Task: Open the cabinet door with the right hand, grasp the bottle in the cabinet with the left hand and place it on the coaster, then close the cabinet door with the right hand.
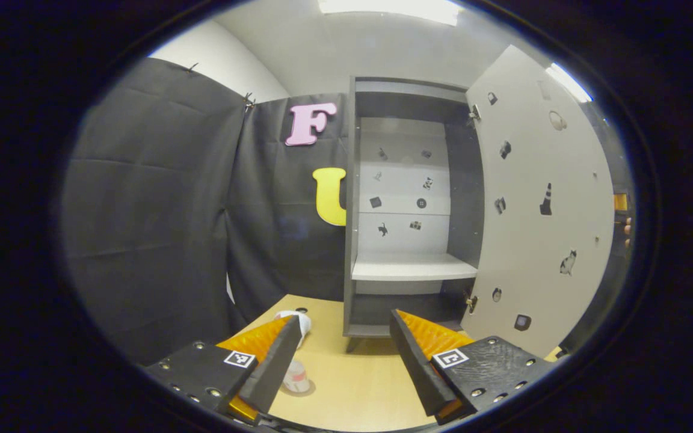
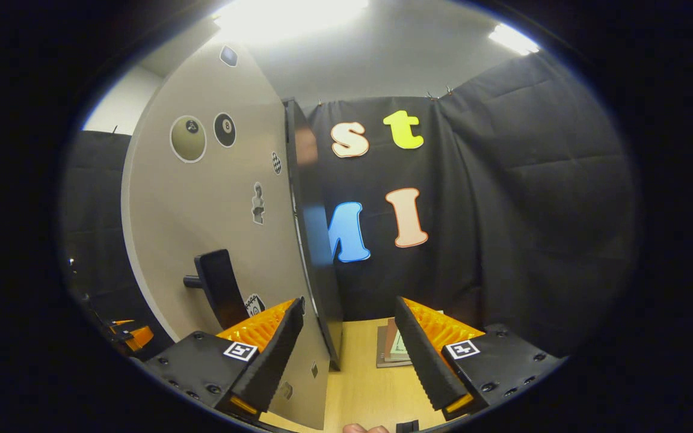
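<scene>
The right gripper (image 2: 346, 355) had its fingers spread wide with the free edge of the cabinet door (image 2: 214, 204) standing between them, neither finger pressing on it as far as I could tell. Just to its left the door's dark handle (image 2: 217, 288) stuck out from the pale, sticker-dotted panel, and beyond the door's edge lay the wooden table (image 2: 358, 385) with what looked like a small stack of books (image 2: 390, 349) on it. The left gripper (image 1: 343, 361) hung open too, holding nothing, aimed at the open cabinet (image 1: 409, 204), whose white shelf (image 1: 412, 267) and lower compartment were bare. The bottle (image 1: 296, 376) stood out on the table, down beside the left gripper's left finger; whether a coaster lay under it I could not make out, since the finger hid its base. A white object (image 1: 301, 319) lay farther back on the table near the cabinet's foot. So the fetching looked finished to me, and the step in hand was the closing. That next move would call for the right gripper to push the panel round on its hinges towards the cabinet front, pressing on the outer face or the handle, while the left gripper kept clear of the doorway.
</scene>
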### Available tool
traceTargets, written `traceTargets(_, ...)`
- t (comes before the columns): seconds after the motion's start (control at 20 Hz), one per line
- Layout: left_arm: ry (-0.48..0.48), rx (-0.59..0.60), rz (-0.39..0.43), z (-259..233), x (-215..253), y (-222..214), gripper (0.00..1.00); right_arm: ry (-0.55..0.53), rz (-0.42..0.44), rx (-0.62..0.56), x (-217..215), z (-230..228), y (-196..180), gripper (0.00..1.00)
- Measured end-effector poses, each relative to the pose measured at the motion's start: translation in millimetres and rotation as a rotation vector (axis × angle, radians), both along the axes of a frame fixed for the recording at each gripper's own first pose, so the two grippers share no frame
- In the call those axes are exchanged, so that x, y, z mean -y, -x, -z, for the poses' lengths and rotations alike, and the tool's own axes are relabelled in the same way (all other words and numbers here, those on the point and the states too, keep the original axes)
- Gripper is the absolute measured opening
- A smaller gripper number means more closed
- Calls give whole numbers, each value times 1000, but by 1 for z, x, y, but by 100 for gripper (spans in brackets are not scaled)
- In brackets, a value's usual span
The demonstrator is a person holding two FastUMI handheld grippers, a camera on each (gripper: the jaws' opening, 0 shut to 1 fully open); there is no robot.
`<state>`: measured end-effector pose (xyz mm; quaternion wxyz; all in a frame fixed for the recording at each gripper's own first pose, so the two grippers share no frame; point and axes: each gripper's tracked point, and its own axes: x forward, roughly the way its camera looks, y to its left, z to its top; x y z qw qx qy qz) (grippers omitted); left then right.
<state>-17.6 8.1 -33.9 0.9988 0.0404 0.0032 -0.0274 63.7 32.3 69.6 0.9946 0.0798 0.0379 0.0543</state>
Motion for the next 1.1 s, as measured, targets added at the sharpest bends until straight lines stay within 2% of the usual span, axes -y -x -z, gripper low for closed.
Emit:
traceTargets(0.2,0,3,3,-6,-20,-16,89,91,1,-20,-11,-2,5,98)
traceTargets(0.4,3,8,18,-13,-32,-29,89,31,7,-45,-30,2,8,97)
traceTargets(0.65,-10,-3,18,-15,-54,-39,89,-40,-36,-67,-70,5,9,98)
traceTargets(0.85,-1,-13,15,-12,-72,-43,89,-30,-51,-65,-102,1,11,97)
traceTargets(1.1,14,-25,24,-5,-92,-54,91,1,-30,-59,-125,4,11,97)
